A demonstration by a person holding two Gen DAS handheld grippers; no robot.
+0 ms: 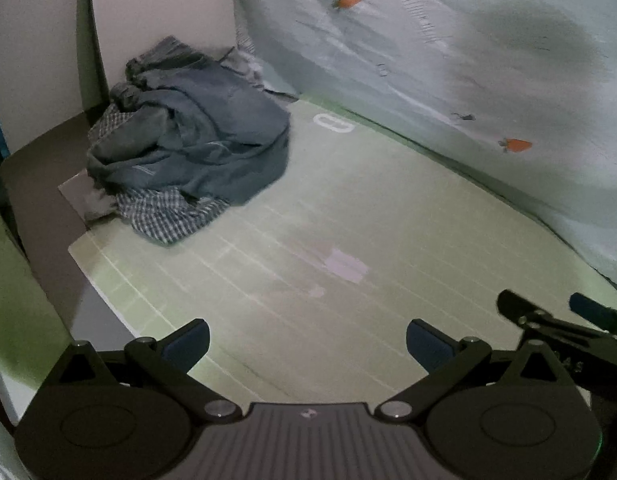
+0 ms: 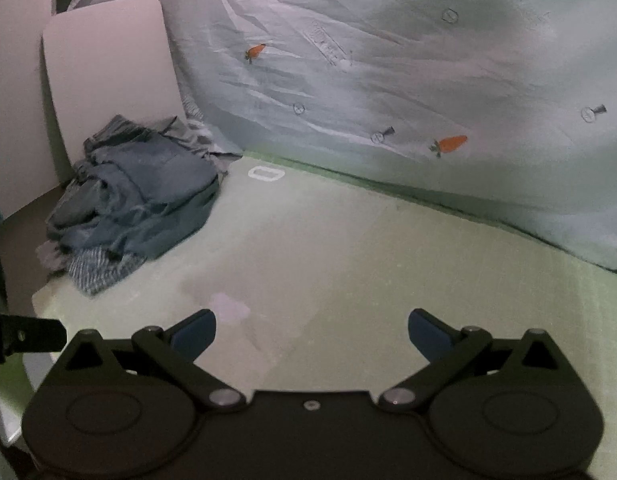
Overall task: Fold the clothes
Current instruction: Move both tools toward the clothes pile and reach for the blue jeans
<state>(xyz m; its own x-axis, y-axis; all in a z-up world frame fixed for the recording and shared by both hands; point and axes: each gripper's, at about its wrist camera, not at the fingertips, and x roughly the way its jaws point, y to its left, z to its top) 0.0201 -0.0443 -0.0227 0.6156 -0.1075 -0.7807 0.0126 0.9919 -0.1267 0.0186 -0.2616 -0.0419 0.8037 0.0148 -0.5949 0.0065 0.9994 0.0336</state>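
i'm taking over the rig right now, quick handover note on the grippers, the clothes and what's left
Left gripper: open, empty, low over the green mat.
Right gripper: open, empty, beside the left one over the same mat.
Clothes: one unfolded pile at the mat's far left corner, by the white board; a grey-blue garment lies on top, a checked one underneath at the front.
Done: nothing folded in view.
Left: pull a garment from the pile, spread it on the mat, fold it, then probably the others.
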